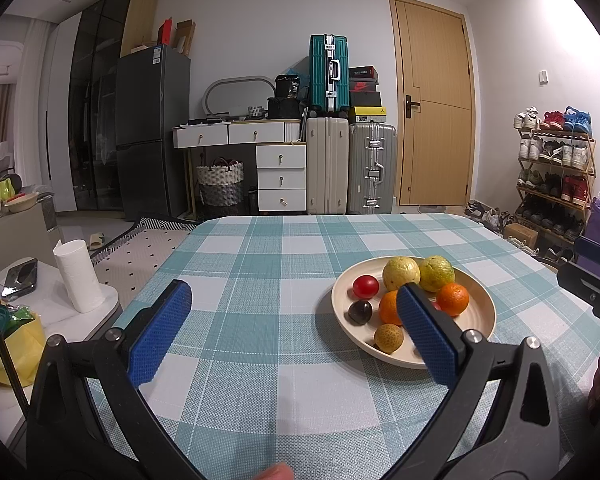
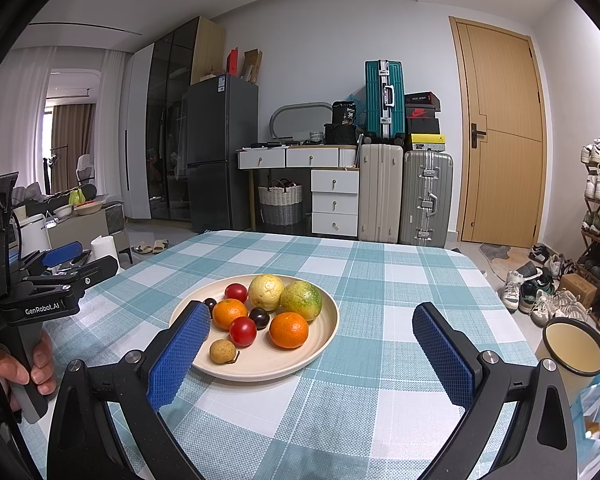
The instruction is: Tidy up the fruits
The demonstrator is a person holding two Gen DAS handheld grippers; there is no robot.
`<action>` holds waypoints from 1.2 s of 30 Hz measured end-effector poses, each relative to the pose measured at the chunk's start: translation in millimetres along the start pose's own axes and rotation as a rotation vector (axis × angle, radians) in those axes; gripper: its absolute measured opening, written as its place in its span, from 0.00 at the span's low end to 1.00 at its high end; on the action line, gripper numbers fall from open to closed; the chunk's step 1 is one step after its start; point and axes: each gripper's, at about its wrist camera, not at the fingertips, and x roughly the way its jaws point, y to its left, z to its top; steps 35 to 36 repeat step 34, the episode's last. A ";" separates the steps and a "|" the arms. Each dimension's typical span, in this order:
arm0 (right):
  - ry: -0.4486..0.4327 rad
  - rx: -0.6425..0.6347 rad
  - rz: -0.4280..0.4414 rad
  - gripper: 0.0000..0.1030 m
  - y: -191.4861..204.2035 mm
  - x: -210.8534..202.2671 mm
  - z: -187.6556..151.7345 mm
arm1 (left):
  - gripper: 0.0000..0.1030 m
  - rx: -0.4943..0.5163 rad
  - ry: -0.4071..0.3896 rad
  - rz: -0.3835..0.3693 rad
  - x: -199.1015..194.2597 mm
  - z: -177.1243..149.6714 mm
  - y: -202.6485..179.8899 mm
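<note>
Right wrist view shows the whole cream plate [image 2: 324, 332] on the checked counter [image 2: 380, 280], holding two oranges, two red tomatoes, two dark plums, a yellow citrus [image 2: 266, 292], a green citrus [image 2: 301, 300] and a small brown fruit [image 2: 222, 351]. Left wrist view hides part of that plate [image 1: 482, 316] behind one blue finger. Both the right hand-held gripper [image 2: 311, 322] and the left hand-held gripper [image 1: 294, 298] are spread wide, holding nothing; only the right wrist view shows the person's hand [image 2: 24, 364], left of the plate.

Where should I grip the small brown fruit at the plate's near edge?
Close across the round middle of the small brown fruit, coming from above with the right gripper, which is open. It sits apart from the red tomato near the plate rim, so fingers likely fit.
</note>
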 end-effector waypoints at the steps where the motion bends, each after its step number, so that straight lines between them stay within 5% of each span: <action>1: 0.000 0.000 0.000 1.00 0.0 -0.2 0.1 | 0.99 0.000 0.000 0.000 -0.1 0.2 0.2; 36: 0.001 0.001 0.000 1.00 -0.3 0.1 0.3 | 0.99 0.008 0.015 -0.033 5.5 -2.4 0.4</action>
